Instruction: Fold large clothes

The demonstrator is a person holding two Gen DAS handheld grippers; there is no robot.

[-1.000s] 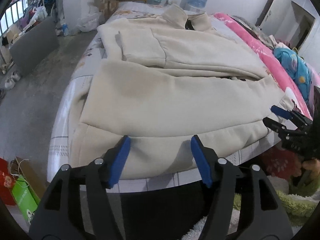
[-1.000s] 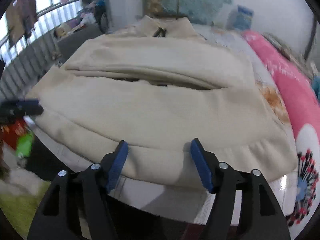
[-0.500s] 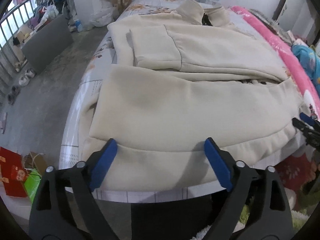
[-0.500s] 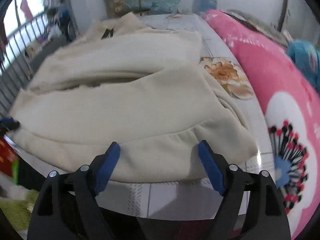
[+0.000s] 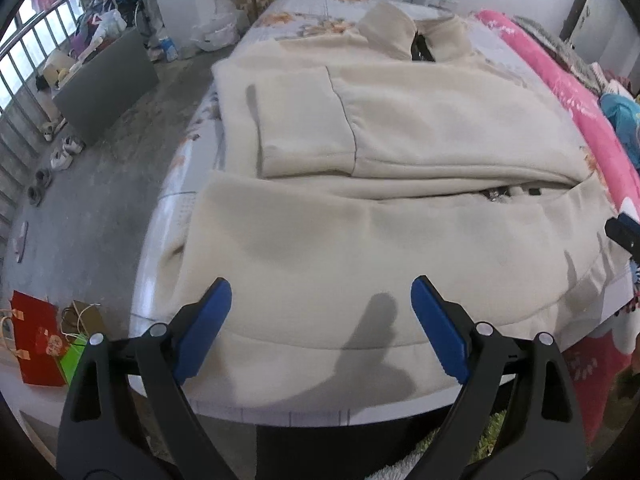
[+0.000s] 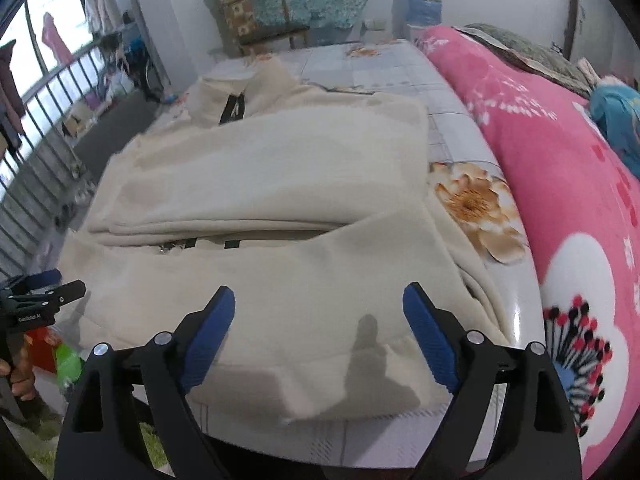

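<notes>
Left wrist view: my left gripper (image 5: 321,300) hangs spread above the cream jacket (image 5: 400,216) on the bed (image 5: 168,208). My right gripper (image 6: 319,306), jaws just widened, holds nothing.

Cream jacket (image 5: 360,240): thick matt fleece-like cloth, soft nap. Bed sheet (image 6: 384,76): smooth, slightly glossy printed cloth. Pink blanket (image 6: 560,168): plush, possibly fleece. Hand-held gripper pads (image 6: 428,336): ribbed blue plastic, arms matt black.

- Left gripper (image 5: 321,312) hangs over the near hem of the cream jacket (image 5: 400,216), blue pads spread wide, nothing between them after just opening.
- Jacket lies folded on the bed (image 5: 176,184) ahead.
- Pink quilt (image 5: 560,80) off right; red bag (image 5: 36,344) low left.
</notes>
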